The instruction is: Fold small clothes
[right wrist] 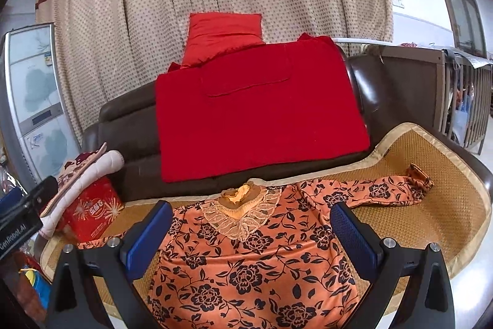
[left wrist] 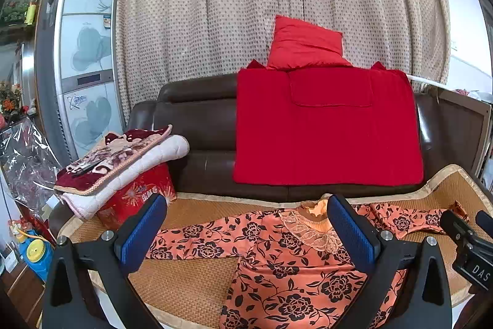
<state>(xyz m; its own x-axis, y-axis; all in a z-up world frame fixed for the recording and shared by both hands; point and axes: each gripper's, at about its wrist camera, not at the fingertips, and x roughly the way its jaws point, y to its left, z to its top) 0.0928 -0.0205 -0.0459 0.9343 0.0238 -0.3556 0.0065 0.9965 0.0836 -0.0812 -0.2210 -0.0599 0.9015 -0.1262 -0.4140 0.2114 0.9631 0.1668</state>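
Orange floral top (right wrist: pixel 246 267): right cuff (right wrist: pixel 419 174) clearer, seemingly, right view.

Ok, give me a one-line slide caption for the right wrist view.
Open right hand-held gripper above an orange floral top spread flat on a woven mat, red blanket behind.

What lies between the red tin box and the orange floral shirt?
Only bare woven mat, seen in the right wrist view, between red tin box and orange floral shirt.

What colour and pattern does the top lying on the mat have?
The top is orange with black roses and leaves; the right wrist view shows it best.
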